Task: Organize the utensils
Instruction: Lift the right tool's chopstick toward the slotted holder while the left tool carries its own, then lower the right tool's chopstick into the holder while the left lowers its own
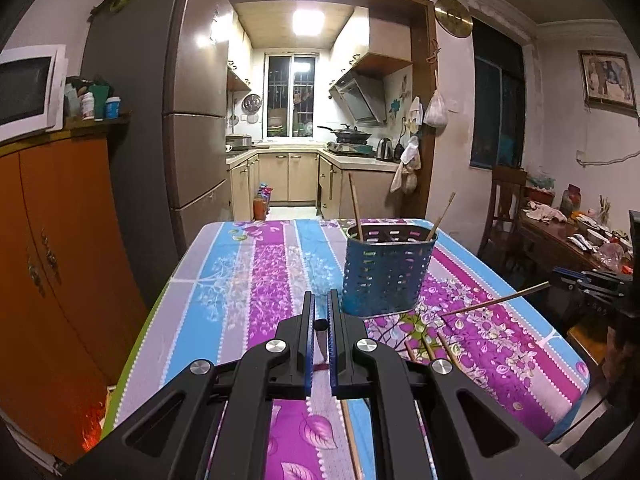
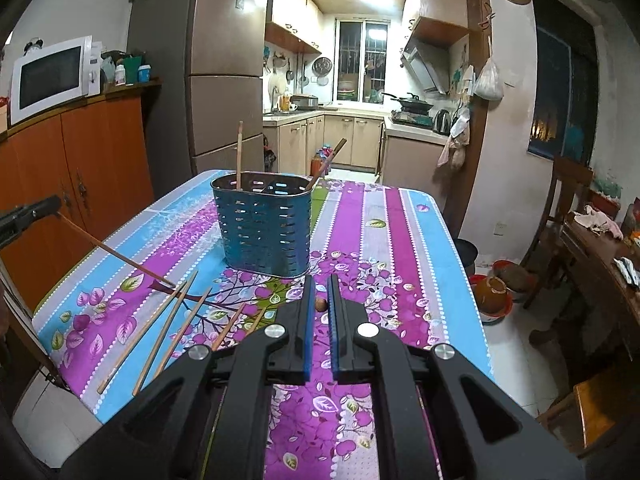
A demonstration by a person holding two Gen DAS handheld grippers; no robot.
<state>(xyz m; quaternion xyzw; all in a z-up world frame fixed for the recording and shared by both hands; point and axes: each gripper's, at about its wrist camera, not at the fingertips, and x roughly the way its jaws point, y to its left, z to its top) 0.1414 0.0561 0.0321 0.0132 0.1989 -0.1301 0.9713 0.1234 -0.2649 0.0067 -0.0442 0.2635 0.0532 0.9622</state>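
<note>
Left gripper [image 1: 321, 322] is clamped on a dark-tipped chopstick [image 1: 321, 330]; its long end shows in the right wrist view, slanting down over the table. Right gripper [image 2: 320, 304] is clamped on another chopstick [image 2: 320, 304], seen end-on. Loose chopsticks [image 2: 160, 332] lie on the floral tablecloth [image 2: 376, 248], near the front edge. Beyond them stands a blue perforated holder [image 2: 266, 232], upright, two chopsticks [image 2: 239, 152] leaning inside at opposite ends. No readable writing. Farther back: fridge [image 2: 224, 80], microwave [image 2: 48, 78] on an orange cabinet [image 2: 100, 152], kitchen.
</note>
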